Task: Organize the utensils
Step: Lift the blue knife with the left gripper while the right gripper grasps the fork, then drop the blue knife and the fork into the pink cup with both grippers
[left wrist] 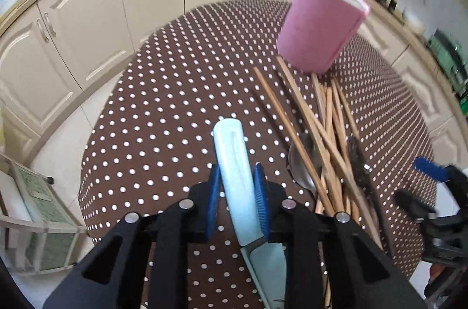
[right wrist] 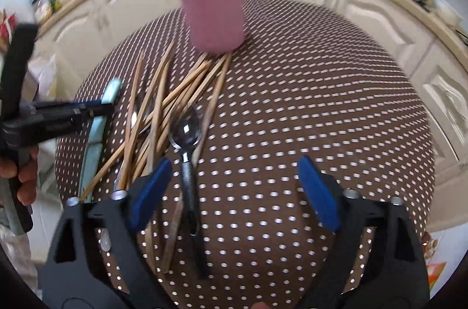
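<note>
Two spoons (left wrist: 304, 162) half-hidden under chopsticks (left wrist: 327, 133); knife (left wrist: 237, 180) blade cut off.

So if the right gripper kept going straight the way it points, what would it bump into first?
Probably the spoon. The right gripper is open and tilted down at the dotted table, with the spoon's dark handle lying between its fingers nearer the left one. Depth is hard to judge; it could meet the tablecloth instead.

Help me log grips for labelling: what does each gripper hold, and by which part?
The left gripper clamps the light blue knife by its handle. The right gripper holds nothing; its jaws stand open over the spoon.
</note>
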Demonstrator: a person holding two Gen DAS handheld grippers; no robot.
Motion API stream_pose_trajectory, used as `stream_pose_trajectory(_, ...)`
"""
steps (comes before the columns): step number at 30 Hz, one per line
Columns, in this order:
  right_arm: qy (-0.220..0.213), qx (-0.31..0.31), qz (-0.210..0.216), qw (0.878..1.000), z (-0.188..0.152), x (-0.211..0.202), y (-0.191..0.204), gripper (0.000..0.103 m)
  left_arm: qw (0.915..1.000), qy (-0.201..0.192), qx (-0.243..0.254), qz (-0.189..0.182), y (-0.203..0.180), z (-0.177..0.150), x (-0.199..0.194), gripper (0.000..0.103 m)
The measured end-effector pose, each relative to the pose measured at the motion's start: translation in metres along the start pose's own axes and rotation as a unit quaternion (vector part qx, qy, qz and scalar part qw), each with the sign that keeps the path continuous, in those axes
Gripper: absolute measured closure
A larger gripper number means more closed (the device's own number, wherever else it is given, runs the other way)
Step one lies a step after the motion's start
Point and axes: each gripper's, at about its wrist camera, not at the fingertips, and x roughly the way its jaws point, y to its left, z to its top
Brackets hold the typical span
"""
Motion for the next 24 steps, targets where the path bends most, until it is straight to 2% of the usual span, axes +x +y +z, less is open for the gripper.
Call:
stream_pose_trajectory(2, 0.025, -0.012, 0.006, 1.0, 0.004, 0.01, 0.005, 0.035, 0.9997, -0.016, -0.008, -0.013, 0.005, -0.001, -0.008, 0.081)
stream_pose_trajectory(4, 0.043, -0.015, 0.016, 0.999, 0.008, 0.017, 0.006, 0.055, 0.9991, -0.032, -0.01, -0.024, 0.008, -0.004, -0.016, 0.081)
stream_pose_trajectory(7, 0.061, -0.015, 0.038, 0.997, 0.014, 0.026, 0.008, 0.071, 0.9979, -0.058, -0.002, -0.03, 0.003, -0.002, -0.032, 0.082)
stream_pose_trajectory(9, 0.072, -0.018, 0.043, 0.996, 0.017, 0.032, 0.011, 0.072, 0.9964, -0.076, 0.004, -0.037, -0.002, -0.001, -0.041, 0.082)
stream_pose_trajectory(10, 0.076, -0.019, 0.043, 0.996, 0.018, 0.035, 0.011, 0.081, 0.9958, -0.082, 0.007, -0.04, -0.001, -0.001, -0.045, 0.082)
stream_pose_trajectory(13, 0.077, -0.016, 0.047, 0.996, 0.02, 0.041, 0.012, 0.091, 0.9935, -0.102, 0.018, -0.048, -0.004, -0.002, -0.06, 0.082)
stream_pose_trajectory(20, 0.051, 0.01, 0.062, 0.997, 0.02, 0.008, -0.007, 0.092, 0.985, -0.15, 0.048, -0.072, -0.016, -0.007, -0.094, 0.083)
stream_pose_trajectory(24, 0.017, 0.022, 0.066, 0.997, 0.019, -0.015, -0.017, 0.092, 0.9783, -0.176, 0.064, -0.089, -0.021, -0.005, -0.116, 0.083)
